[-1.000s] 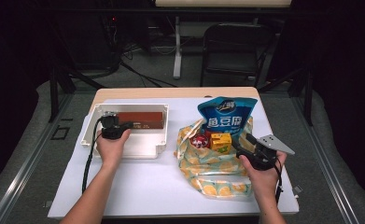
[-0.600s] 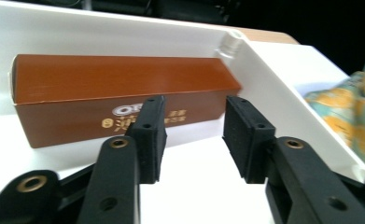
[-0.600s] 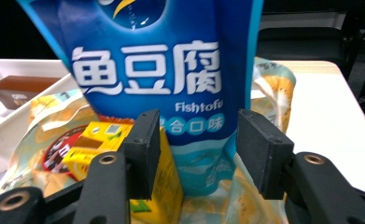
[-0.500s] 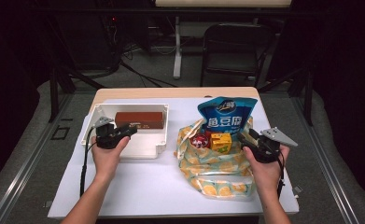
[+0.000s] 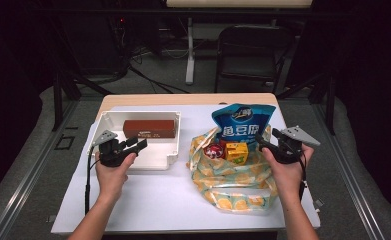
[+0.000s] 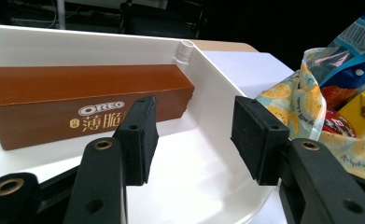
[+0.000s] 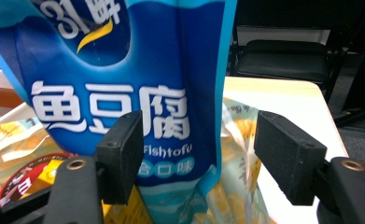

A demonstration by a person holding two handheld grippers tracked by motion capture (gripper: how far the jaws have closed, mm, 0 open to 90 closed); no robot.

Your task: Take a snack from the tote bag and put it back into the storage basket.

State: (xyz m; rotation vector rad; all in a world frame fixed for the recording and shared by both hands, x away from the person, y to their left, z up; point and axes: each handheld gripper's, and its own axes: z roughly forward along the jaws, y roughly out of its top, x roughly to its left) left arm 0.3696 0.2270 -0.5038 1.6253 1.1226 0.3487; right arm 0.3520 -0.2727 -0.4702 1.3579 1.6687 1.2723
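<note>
Oreo box (image 5: 149, 128) lies in the tray (image 5: 173, 155); we see left gripper (image 5: 139, 144) and right gripper (image 5: 263, 141) agape, both just widening, empty; bag (image 5: 228, 180) items remain.

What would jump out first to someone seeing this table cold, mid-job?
The tall blue fish tofu snack pouch stands out, upright in the orange-patterned cloth bag on the table's right, with a yellow carton and a red packet beside it. On the left, a brown Oreo box lies in the white plastic tray. The left gripper over the tray and the right gripper near the pouch are both open, gripping nothing.
</note>
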